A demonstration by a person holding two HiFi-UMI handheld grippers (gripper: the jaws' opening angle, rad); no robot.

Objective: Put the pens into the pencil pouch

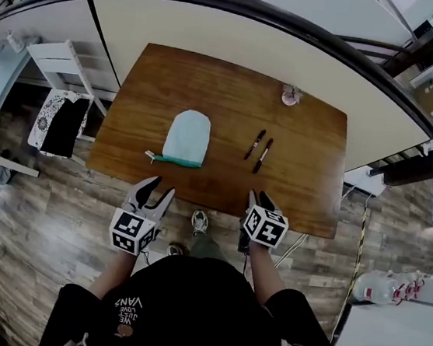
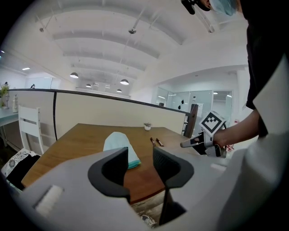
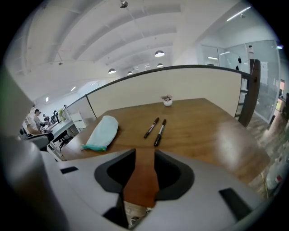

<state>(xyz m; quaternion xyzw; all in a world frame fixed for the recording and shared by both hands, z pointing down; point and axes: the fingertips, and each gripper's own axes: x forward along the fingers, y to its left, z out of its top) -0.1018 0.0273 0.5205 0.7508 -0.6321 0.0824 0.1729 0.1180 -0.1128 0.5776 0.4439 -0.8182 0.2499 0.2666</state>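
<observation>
A light teal pencil pouch (image 1: 186,137) lies flat on the wooden table (image 1: 309,187), its darker zip edge toward me. To its right, two dark pens (image 1: 255,144) (image 1: 263,155) lie side by side. My left gripper (image 1: 156,194) hovers at the table's near edge in front of the pouch, open and empty. The right gripper (image 1: 260,200) is also open and empty at the near edge, in front of the pens. From the left gripper view, the pouch (image 2: 119,144) and pens (image 2: 156,141) lie beyond the gripper (image 2: 140,162). The right gripper view looks past its gripper (image 3: 144,169) at the pens (image 3: 151,127) (image 3: 160,132) and pouch (image 3: 101,132).
A small potted plant (image 1: 290,97) stands at the table's far edge, backed by a curved cream partition (image 1: 218,31). To the left are a white chair (image 1: 62,59) and a stool with dark cloth (image 1: 62,122). Bottles (image 1: 378,288) stand on the floor at right.
</observation>
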